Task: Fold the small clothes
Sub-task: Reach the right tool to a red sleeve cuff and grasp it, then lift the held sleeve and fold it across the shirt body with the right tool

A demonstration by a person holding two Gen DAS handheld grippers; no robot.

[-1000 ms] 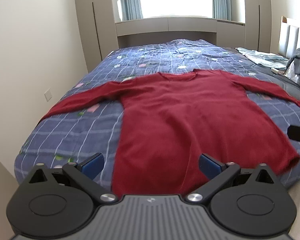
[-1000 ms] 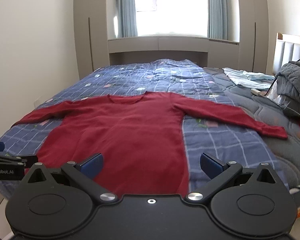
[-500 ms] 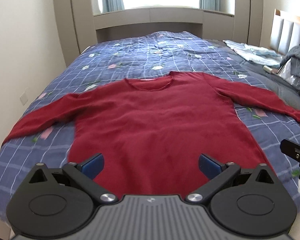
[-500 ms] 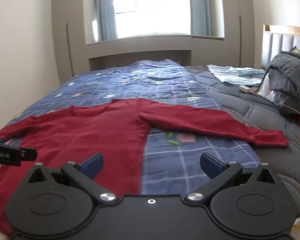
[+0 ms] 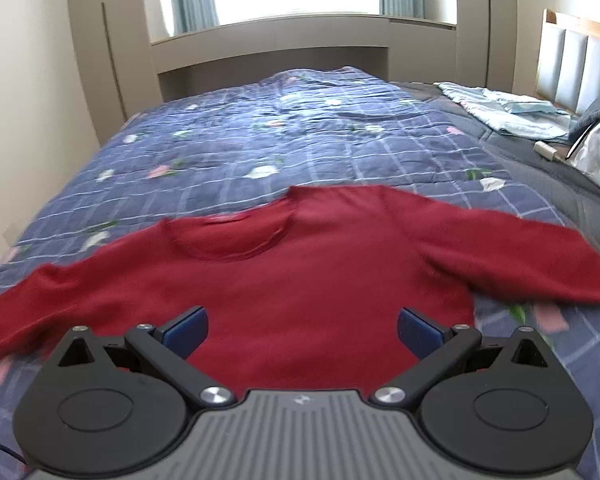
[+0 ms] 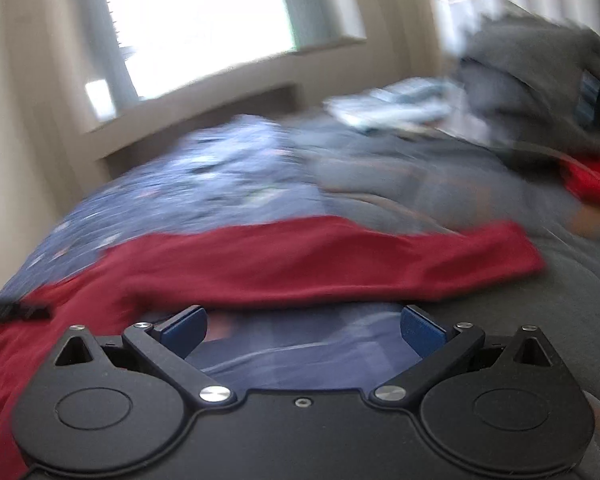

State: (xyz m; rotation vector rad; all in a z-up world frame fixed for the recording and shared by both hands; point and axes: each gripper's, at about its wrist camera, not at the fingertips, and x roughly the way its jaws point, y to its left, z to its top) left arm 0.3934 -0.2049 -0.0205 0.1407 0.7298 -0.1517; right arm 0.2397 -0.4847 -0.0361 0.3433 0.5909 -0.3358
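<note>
Red sweater (image 5: 300,280) lies flat on the bed's blue quilt (image 5: 300,140), front up, neckline away from the camera, both sleeves spread out to the sides. Left gripper (image 5: 302,330) hovers over the sweater's body, jaws wide apart, holding nothing. Right gripper (image 6: 304,330), jaws likewise apart and empty, sits over the quilt just short of the sweater's right sleeve (image 6: 340,264). Right view heavily blurred. Pale folded cloth (image 5: 508,116) and a grey heap (image 6: 540,76) lie near the headboard (image 5: 576,52).
</note>
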